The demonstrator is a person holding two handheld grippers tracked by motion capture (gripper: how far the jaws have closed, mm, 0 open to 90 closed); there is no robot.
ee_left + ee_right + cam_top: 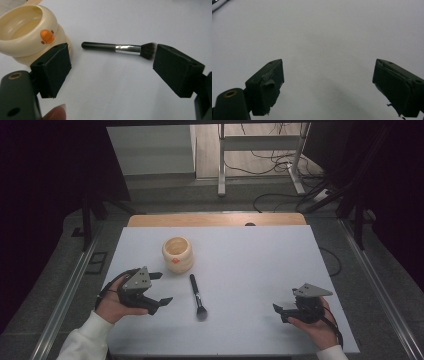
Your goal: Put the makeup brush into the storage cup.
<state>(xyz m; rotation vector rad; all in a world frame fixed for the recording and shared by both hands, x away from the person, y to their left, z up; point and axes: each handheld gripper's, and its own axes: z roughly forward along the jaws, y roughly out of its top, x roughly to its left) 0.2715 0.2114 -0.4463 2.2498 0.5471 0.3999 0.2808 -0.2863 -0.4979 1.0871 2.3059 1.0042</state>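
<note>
While the cream pot [177, 254] stands upright on the white table [250, 270], we see its inside bare and pale; an orange knob marks its side. Just beside it, apart from its wall, our brush [197, 295] lies flat, bristles toward us. Our left gripper [160, 289] hovers near the pot, jaws wide with nothing between them, pointing at the brush. Our right gripper [278, 312] rests low, well apart, jaws spread over bare table.
</note>
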